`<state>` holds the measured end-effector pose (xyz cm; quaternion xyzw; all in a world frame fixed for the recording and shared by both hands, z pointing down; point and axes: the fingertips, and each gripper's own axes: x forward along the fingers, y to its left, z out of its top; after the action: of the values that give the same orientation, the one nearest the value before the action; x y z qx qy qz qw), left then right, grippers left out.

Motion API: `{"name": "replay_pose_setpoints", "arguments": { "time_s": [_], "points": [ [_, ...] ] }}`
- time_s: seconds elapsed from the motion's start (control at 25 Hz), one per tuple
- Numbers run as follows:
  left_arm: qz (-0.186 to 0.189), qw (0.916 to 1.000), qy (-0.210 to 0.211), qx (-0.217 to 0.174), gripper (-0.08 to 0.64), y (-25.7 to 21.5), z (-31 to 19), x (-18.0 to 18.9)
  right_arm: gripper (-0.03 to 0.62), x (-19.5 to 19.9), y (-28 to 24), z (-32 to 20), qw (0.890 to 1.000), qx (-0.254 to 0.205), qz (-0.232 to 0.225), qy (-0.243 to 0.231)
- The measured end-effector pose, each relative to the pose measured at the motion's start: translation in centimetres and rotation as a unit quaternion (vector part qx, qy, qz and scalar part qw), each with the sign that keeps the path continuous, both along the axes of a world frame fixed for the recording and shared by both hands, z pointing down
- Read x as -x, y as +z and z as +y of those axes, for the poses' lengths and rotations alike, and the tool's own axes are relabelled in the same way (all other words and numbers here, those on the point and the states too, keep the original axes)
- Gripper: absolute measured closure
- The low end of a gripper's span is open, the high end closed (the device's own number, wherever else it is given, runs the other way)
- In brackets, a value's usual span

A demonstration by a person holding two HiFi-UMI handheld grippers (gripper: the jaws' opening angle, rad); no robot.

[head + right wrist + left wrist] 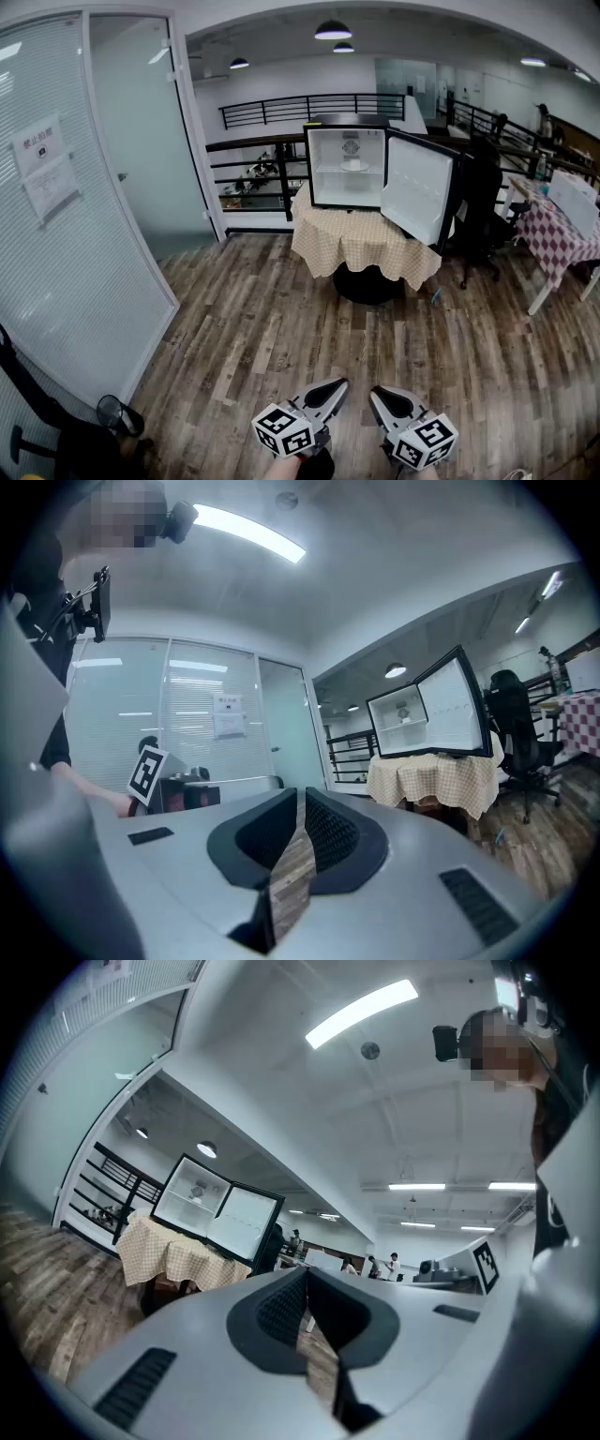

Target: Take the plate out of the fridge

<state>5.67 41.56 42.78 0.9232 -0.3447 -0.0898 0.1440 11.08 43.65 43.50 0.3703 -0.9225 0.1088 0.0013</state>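
A small black fridge [349, 161] stands far ahead on a table under a checked cloth [361, 239], its door [415, 187] swung open to the right. On its inner shelf sits a pale plate [352, 166] with something white on it, too small to make out. The fridge also shows in the left gripper view [202, 1199] and the right gripper view [417, 714]. My left gripper [336, 386] and right gripper [378, 394] are held level side by side at the bottom of the head view, far from the fridge. Both are shut with nothing between the jaws.
Wood-plank floor stretches between me and the table. A glass partition wall [75, 216] with posted papers runs along the left. A black office chair [483, 211] and a table with a red checked cloth [558, 234] stand right of the fridge. A black railing [309, 108] runs behind.
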Motion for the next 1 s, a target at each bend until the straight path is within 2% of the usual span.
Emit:
{"name": "replay_pose_setpoints", "arguments": {
  "time_s": [0.6, 1.0],
  "points": [
    [-0.004, 0.9997, 0.022, -0.004, 0.551, -0.7, -11.6, 1.8, 0.543, 3.6, -0.2, -11.7, 1.0, 0.004, 0.009, 0.018],
    [-0.004, 0.9993, 0.037, 0.0, 0.551, -0.4, -19.4, 4.0, 0.543, 6.0, 0.4, -19.6, 0.999, 0.023, -0.009, 0.035]
  ]
}}
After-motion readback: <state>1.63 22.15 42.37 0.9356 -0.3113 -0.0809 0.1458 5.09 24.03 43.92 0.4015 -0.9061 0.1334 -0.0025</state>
